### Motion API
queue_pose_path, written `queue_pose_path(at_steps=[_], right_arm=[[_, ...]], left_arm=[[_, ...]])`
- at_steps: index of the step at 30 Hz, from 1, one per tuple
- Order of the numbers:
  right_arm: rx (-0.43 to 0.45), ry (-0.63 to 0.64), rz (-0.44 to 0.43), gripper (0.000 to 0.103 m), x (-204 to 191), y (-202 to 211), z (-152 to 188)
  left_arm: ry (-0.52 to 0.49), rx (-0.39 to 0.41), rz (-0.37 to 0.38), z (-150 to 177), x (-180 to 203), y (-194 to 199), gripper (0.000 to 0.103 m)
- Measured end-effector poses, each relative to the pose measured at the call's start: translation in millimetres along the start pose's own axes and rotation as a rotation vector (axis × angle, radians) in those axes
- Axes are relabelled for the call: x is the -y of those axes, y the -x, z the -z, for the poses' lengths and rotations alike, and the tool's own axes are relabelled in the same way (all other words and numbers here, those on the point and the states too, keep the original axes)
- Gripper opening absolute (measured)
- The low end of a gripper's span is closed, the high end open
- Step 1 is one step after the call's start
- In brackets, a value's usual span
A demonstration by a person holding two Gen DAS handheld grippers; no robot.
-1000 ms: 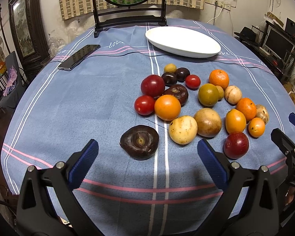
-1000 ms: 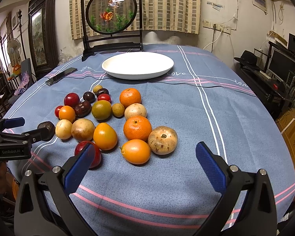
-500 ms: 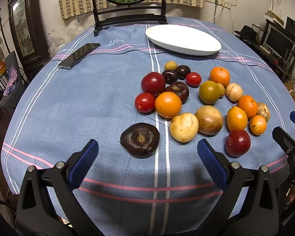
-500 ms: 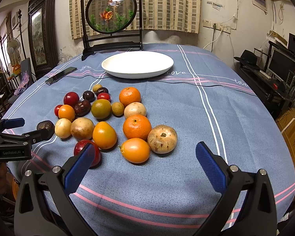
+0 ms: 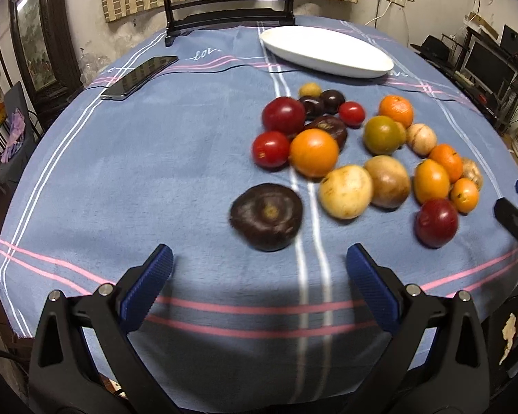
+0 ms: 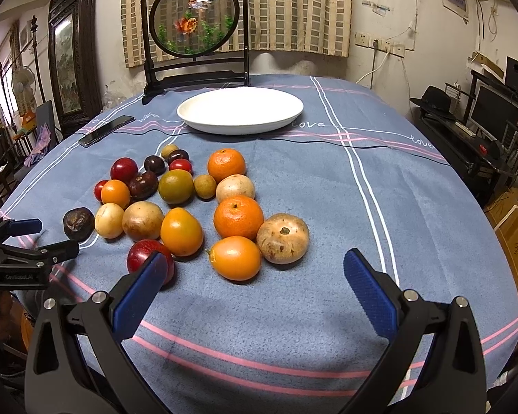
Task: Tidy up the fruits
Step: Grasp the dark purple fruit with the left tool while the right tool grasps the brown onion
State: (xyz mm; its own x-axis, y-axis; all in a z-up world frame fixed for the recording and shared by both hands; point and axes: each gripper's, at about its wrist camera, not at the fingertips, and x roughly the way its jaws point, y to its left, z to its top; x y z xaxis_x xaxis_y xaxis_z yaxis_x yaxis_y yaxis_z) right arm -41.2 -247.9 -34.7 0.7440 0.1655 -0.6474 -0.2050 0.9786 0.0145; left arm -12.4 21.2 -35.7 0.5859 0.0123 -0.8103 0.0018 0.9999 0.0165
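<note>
left gripper (image 5: 259,289) fingers spread, dark fruit (image 5: 266,216) just ahead, white plate (image 5: 324,51) beyond

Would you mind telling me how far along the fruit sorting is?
Nothing looks done: the white oval plate is empty. Nothing is in hand; left tongs and right tongs are open above the blue cloth. The whole fruit cluster, including the dark purple flattened fruit, remains.
</note>
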Motion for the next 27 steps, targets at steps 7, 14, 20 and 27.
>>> queue_pose_path(at_steps=[7, 14, 20, 27], right_arm=[[0.004, -0.01, 0.007, 0.102, 8.6, 2.9, 0.9], [-0.02, 0.029, 0.034, 0.102, 15.9, 0.2, 1.9], [-0.045, 0.022, 0.078, 0.102, 29.5, -6.1, 0.3], [-0.071, 0.062, 0.131, 0.085, 43.2, -8.0, -1.4]], left_arm=[[-0.013, -0.014, 0.053, -3.8, -0.6, -16.4, 0.07], [-0.027, 0.001, 0.071, -11.2, 7.2, -23.1, 0.045], [-0.023, -0.009, 0.089, -12.0, 3.9, -23.2, 0.045], [-0.03, -0.009, 0.077, -11.8, 5.8, -24.2, 0.046]])
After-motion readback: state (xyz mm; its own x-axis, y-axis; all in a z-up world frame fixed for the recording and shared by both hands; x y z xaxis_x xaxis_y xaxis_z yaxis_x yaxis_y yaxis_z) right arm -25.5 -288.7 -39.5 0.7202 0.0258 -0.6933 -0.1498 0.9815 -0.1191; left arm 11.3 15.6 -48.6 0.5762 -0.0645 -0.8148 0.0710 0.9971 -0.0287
